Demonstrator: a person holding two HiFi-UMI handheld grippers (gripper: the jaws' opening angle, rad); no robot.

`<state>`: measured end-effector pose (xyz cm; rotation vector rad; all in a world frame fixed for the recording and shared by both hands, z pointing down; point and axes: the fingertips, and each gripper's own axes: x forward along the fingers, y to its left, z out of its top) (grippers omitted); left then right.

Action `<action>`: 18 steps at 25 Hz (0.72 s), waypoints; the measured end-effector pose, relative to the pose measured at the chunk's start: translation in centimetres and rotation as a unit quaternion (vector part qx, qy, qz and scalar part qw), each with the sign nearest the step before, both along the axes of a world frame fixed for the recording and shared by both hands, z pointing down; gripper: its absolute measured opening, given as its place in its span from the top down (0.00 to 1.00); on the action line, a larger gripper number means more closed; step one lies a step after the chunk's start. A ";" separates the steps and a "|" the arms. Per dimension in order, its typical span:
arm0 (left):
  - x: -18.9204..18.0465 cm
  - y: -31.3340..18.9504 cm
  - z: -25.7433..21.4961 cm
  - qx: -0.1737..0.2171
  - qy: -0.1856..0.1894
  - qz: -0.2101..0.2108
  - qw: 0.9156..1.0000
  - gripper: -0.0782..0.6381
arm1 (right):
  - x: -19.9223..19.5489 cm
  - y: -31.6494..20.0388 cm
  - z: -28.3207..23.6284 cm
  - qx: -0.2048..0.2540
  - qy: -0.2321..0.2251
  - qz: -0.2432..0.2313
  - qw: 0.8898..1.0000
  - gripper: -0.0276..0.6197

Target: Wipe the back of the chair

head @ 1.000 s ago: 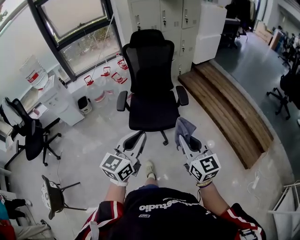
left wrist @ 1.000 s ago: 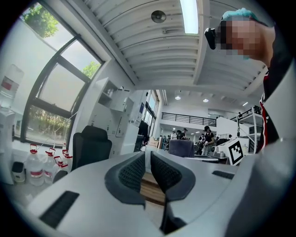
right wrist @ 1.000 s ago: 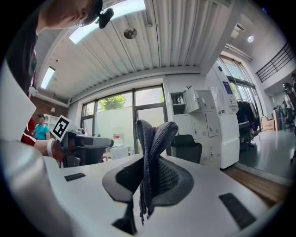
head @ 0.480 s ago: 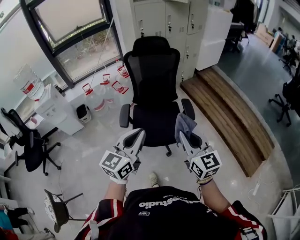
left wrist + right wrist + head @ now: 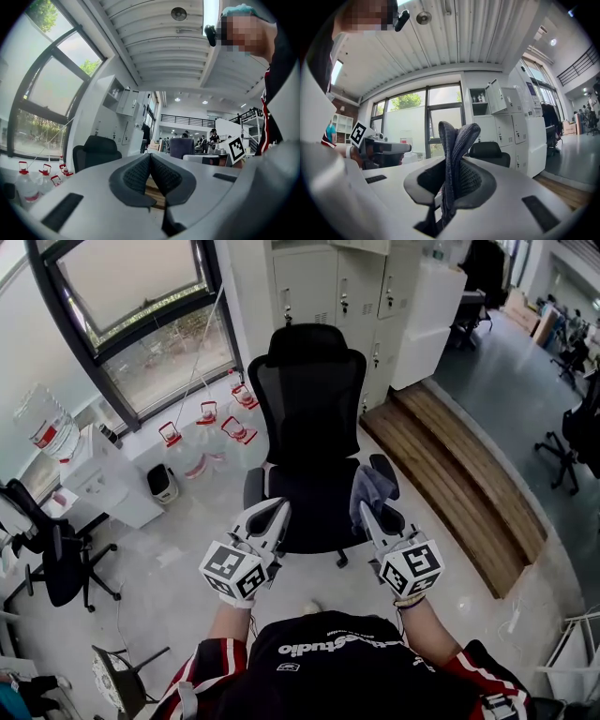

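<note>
Okay, my right tongs point(image 5: 367, 513) pinch the limp cloth point(image 5: 371, 486), left tongs point(image 5: 277, 513) closed empty, before the likely-springy mesh back of the chair point(image 5: 314, 399).

Chair point(image 5: 314, 418) stands at 12 o'clock from the person, seat towards them. Lockers point(image 5: 337, 287) stand directly behind it. Window point(image 5: 131, 306) at 10 o'clock, with water jugs point(image 5: 202, 437) on the floor between window and chair. Wooden platform point(image 5: 450, 465) at 2 o'clock. Second chair point(image 5: 56, 549) at 9 o'clock. Left gripper point(image 5: 272, 514) at 11 and right gripper point(image 5: 367, 514) at 1, both before the seat. Cloth point(image 5: 370, 486) sits between the right gripper's jaws.
</note>
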<state>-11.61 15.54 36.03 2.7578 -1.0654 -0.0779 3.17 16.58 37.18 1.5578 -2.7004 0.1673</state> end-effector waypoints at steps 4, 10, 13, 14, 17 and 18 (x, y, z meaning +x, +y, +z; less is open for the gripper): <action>-1.2 -2.0 0.7 -0.005 0.004 0.005 1.000 0.86 | -1.0 -1.7 0.4 -0.002 0.003 0.010 1.000 0.86; -2.4 -3.6 1.1 -0.007 0.019 0.001 1.000 0.86 | -1.9 -3.5 0.8 -0.005 0.009 0.009 1.000 0.86; -2.5 -4.1 1.3 -0.013 0.027 -0.002 1.000 0.86 | -2.3 -4.1 0.6 -0.005 0.012 0.001 1.000 0.86; -2.5 -4.3 1.4 -0.014 0.028 -0.002 1.000 0.86 | -2.3 -4.4 0.7 -0.006 0.013 -0.001 1.000 0.86; -2.7 -5.6 1.4 -0.014 0.026 -0.008 1.000 0.86 | -2.6 -6.1 0.8 -0.006 0.010 -0.006 1.000 0.86; -2.9 -6.1 1.4 -0.014 0.026 -0.011 1.000 0.86 | -2.6 -6.7 0.8 -0.005 0.008 -0.009 1.000 0.86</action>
